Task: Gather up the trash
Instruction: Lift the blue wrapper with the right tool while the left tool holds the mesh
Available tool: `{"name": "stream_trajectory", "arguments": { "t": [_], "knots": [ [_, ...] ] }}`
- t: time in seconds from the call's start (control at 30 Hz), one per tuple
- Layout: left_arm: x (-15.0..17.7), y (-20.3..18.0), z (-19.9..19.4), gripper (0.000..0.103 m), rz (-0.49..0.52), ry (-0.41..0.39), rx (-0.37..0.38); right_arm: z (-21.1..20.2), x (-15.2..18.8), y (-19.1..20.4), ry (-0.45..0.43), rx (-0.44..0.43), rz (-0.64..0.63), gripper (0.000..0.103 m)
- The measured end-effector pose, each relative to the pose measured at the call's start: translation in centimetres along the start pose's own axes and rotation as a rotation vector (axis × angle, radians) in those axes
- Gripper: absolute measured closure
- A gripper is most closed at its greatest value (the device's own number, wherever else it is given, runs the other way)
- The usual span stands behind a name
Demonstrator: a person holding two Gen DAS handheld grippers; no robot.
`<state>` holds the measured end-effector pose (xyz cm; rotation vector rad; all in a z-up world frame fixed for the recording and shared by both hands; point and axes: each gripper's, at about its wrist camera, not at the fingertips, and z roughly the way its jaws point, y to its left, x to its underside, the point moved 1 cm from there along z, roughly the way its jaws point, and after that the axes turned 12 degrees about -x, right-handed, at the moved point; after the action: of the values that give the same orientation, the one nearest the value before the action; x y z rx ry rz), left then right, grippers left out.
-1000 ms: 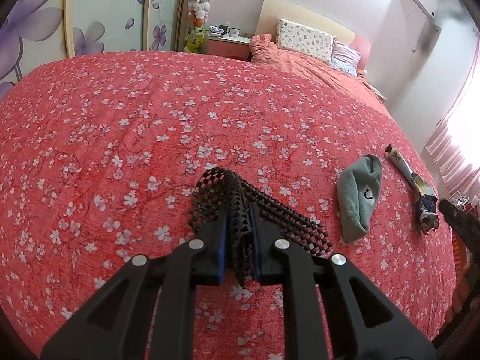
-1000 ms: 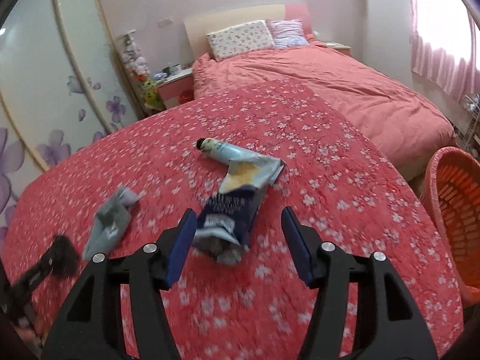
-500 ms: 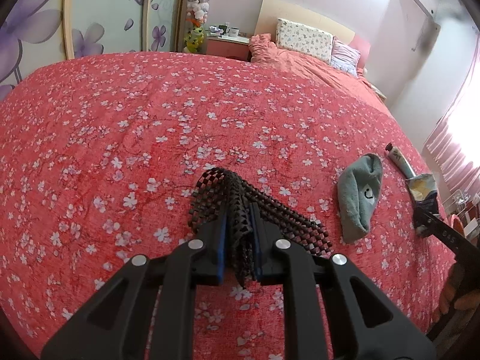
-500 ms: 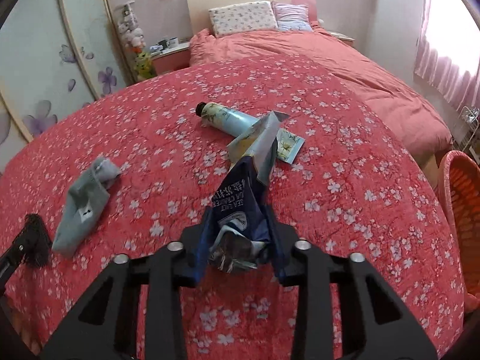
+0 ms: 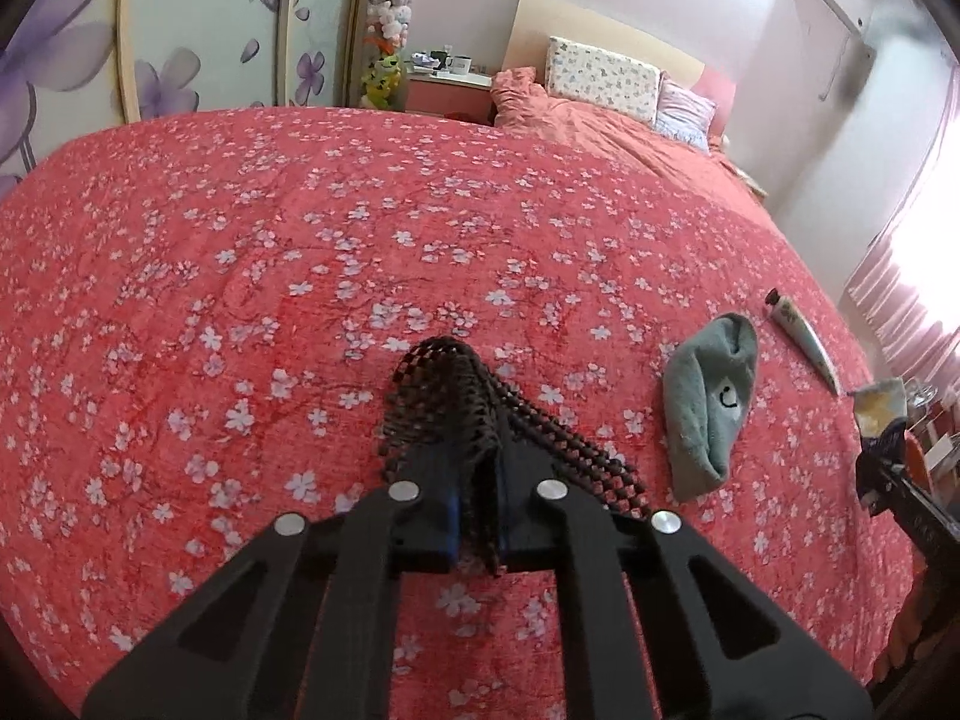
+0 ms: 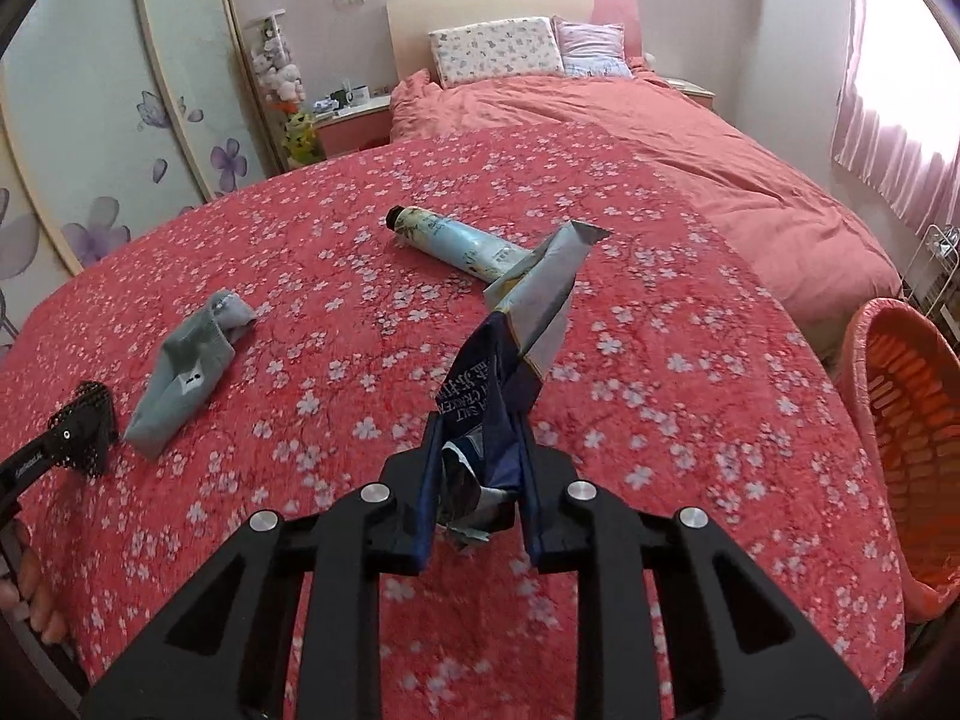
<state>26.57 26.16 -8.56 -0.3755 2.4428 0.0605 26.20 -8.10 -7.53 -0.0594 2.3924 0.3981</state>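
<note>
While pinched at its crumpled lower end, the snack wrapper in the right gripper appears light, limp, probably slippery; 1 left gripper clamps black mesh.

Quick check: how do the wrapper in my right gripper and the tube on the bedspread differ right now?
The wrapper is pinched in the shut right gripper and raised off the bedspread; the tube lies flat on it, untouched. The wrapper is crumpled, dark blue and silver; the tube is smooth, pale blue with a dark cap. Both lie left of the orange basket.
</note>
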Motion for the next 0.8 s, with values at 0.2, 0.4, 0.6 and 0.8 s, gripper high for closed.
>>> {"name": "stream_trajectory", "arguments": {
  "t": [0.2, 0.4, 0.6, 0.8],
  "knots": [
    [0.5, 0.4, -1.8, 0.095, -0.005, -0.053, 0.027, -2.0, 0.0, -0.9, -0.039, -0.003, -0.01, 0.081],
    [0.2, -1.1, -4.3, 0.095, 0.035, -0.1, 0.031, -3.9, -0.2, -1.7, -0.087, -0.01, -0.022, 0.081],
    [-0.2, -4.4, -7.0, 0.095, 0.085, -0.145, 0.061, -6.0, -0.3, -2.4, -0.139, -0.021, -0.017, 0.081],
    [-0.5, -7.6, -9.9, 0.095, 0.121, -0.188, 0.12, -8.6, -0.2, -3.2, -0.204, -0.016, -0.014, 0.081]
  ]
}}
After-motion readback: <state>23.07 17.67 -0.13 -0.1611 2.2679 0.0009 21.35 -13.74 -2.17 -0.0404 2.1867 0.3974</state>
